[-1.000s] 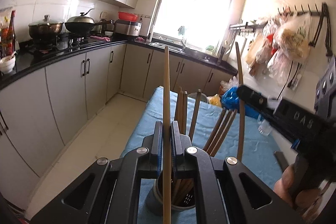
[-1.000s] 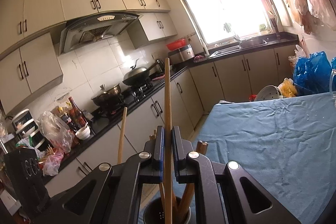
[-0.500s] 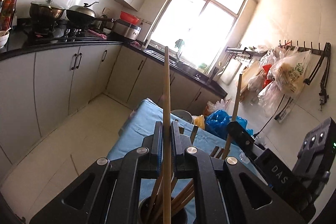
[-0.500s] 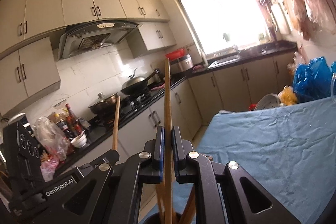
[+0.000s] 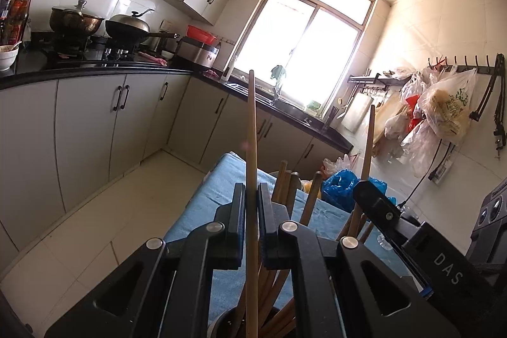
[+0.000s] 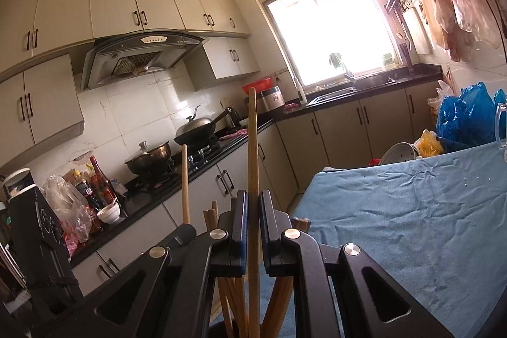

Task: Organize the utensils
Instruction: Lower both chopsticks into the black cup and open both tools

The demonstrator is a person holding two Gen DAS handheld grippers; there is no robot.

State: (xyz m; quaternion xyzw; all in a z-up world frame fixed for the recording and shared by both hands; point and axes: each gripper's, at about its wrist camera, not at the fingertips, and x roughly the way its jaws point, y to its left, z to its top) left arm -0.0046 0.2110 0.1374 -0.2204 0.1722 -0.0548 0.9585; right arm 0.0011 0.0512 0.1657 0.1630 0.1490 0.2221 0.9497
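Your left tongs (image 5: 252, 205) are clamped on one long wooden chopstick (image 5: 252, 148), and your right tongs (image 6: 252, 211) are clamped on another chopstick (image 6: 252, 154). Both sticks stand almost straight up. Their lower ends point down at a dark round holder (image 5: 228, 319) that sits just under both tongs, on the worktop (image 6: 412, 211) with the blue cloth.

Here is what could go wrong. The holder is already crowded with other chopsticks (image 5: 286, 179) that lean every which way. If you push a stick down, its tip could hit one of those and stop, or slide off to the side. If you push hard, the holder could tip over, I think, because it looks narrow and tall things stick out of it. Your two tongs are also very close together, so they could bump each other. If you let go too high, a stick may bounce out and roll onto the floor.

The chopsticks are thin, round, smooth rods of light brown wood, so they can slip and spin in a grip. The pads of the tongs are flat, with a blue strip, and the tongs are hard black plastic with shiny round screws. The holder is dark and cup-shaped; only its rim shows, so I cannot tell what it is made of. The cloth is soft and wrinkled.
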